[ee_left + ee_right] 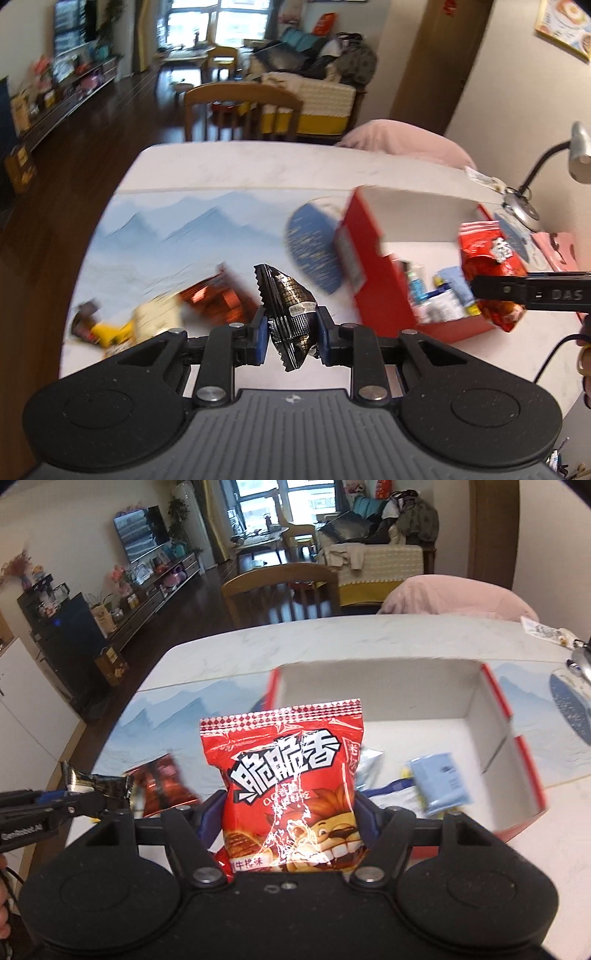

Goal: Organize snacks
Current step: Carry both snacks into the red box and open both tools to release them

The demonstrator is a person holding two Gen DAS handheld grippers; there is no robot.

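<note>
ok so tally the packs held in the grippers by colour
black pack: 1
red pack: 1
total: 2

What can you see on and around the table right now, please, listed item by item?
Black snack packet: one, black with gold print, between the left gripper's pads.
Red snack bag: one, red with a lion, in the right gripper.
Red box: one, red outside and white inside, open on the table, holding several blue and white packets.
Loose snacks: a few, red, cream and yellow, blurred, left of the box.
Table mat: one, blue mountain print.
Desk lamp: one, silver, far right.
Wooden chair: one, behind the table.
Left gripper: black, shut.
Right gripper: black, shut.
</note>
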